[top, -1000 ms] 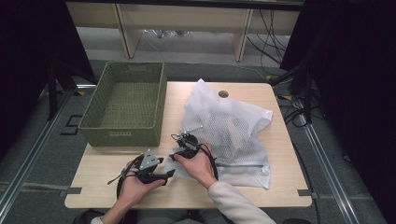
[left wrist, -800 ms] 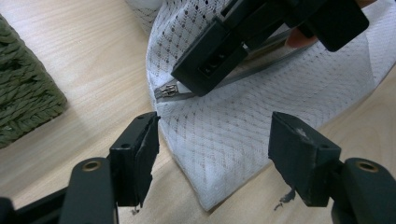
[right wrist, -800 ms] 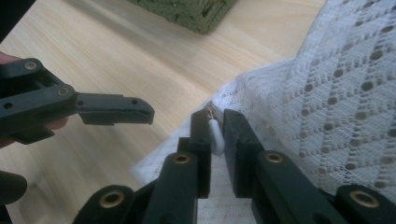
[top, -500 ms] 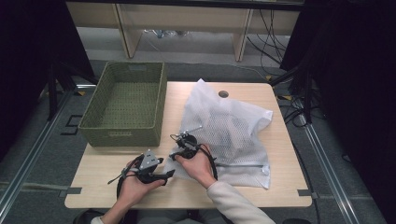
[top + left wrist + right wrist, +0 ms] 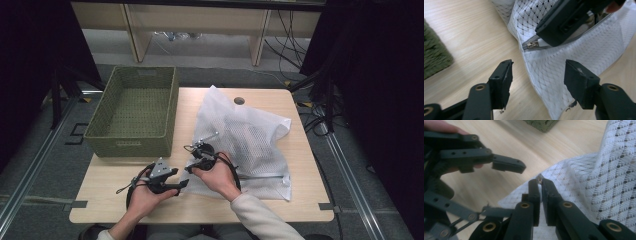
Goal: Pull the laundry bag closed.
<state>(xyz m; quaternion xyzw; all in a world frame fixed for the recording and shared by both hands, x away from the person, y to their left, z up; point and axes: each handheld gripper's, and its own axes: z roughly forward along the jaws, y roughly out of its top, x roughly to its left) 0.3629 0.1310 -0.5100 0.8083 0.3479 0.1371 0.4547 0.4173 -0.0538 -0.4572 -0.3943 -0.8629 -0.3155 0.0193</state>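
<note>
Right gripper (image 5: 539,185) in my hand has just been closing and now pinches the zipper pull (image 5: 539,180) at the near left corner of the white mesh bag (image 5: 250,140). Left gripper (image 5: 536,75), whose jaws have just been narrowing, stands open just beside it, straddling the bag's corner without pressing it. That bag lies on the table (image 5: 300,210), right of the green basket (image 5: 135,115).
</note>
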